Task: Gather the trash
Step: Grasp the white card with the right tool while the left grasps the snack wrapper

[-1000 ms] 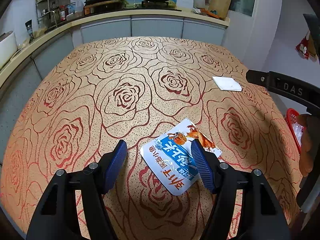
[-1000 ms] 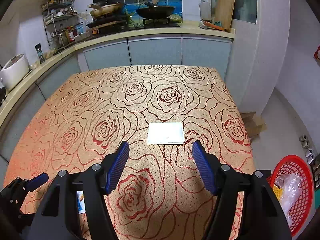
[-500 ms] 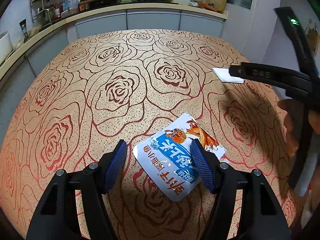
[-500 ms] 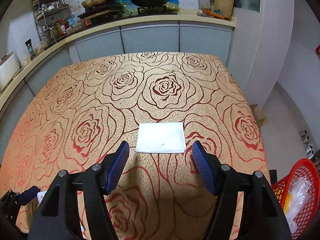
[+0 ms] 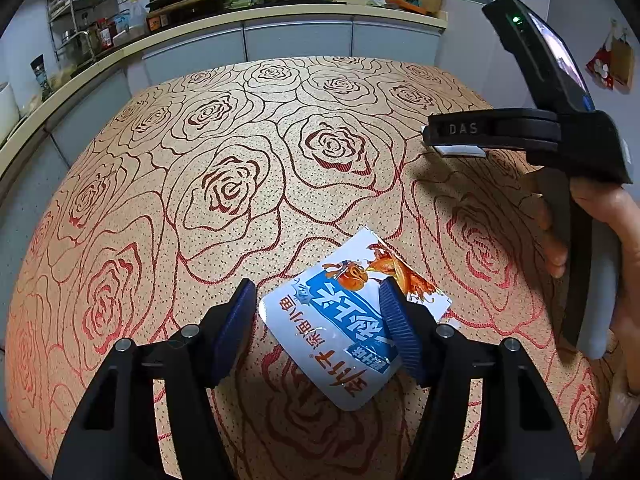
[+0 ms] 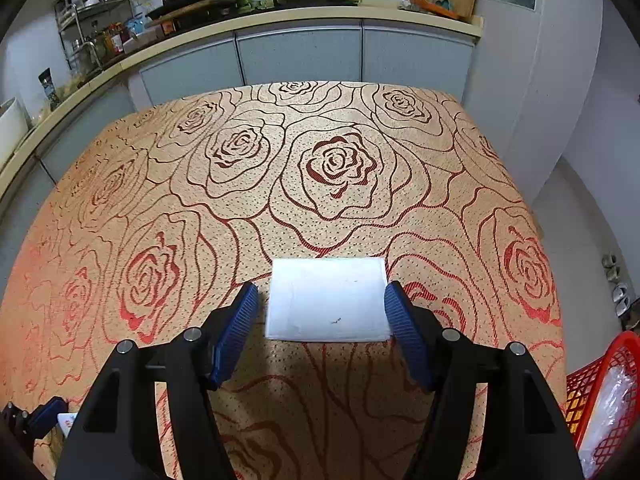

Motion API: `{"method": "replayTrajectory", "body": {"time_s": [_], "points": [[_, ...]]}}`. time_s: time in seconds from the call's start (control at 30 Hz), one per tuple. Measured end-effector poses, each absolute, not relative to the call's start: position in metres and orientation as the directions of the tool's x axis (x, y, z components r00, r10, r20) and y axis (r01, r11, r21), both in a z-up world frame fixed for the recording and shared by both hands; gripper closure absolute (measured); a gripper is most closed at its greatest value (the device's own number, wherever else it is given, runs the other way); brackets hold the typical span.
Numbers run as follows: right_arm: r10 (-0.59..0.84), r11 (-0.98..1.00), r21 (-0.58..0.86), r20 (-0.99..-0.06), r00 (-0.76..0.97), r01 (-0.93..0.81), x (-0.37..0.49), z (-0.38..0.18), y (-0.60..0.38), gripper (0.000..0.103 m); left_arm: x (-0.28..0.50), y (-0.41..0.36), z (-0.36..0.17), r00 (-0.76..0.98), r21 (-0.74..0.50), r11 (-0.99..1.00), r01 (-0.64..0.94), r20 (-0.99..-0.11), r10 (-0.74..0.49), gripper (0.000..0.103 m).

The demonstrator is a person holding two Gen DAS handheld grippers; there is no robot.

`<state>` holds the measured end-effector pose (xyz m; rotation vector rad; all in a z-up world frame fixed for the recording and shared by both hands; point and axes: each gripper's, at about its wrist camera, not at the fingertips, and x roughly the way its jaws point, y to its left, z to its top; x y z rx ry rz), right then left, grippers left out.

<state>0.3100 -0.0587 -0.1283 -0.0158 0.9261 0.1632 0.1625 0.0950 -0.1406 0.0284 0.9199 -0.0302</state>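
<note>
Between the closing left claw (image 5: 316,322) lies a snack wrapper (image 5: 340,332).

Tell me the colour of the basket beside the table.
Red, an open mesh basket with clear plastic inside; it shows best in the right wrist view, at the lower right.

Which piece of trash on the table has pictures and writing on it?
The snack wrapper between the left gripper's closing jaws: blue and white, printed. The other piece, the folded white tissue, is plain.

Even light, sharp, fisheye-bent edges
</note>
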Motion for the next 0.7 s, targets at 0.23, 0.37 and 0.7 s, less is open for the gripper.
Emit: {"method": "replayTrajectory", "body": {"time_s": [0.23,0.37,0.7], "points": [[0.112,0.988,0.027,-0.802,0.586,-0.151,0.313,-0.1308,-0.0563,0.04,0.1656,0.0974,-0.1405,0.609,0.017,0.999,0.036,-0.793,-0.009,0.048],[0.113,0.987,0.024,-0.802,0.587,-0.157,0.3123,-0.1303,-0.0572,0.044,0.1657,0.0968,-0.14,0.61,0.017,0.999,0.034,-0.793,-0.007,0.05],[0.12,0.985,0.023,-0.801,0.587,-0.169,0.3081,-0.1274,-0.0627,0.068,0.1678,0.1024,-0.1382,0.617,0.024,0.999,0.022,-0.787,0.005,0.066]]}}
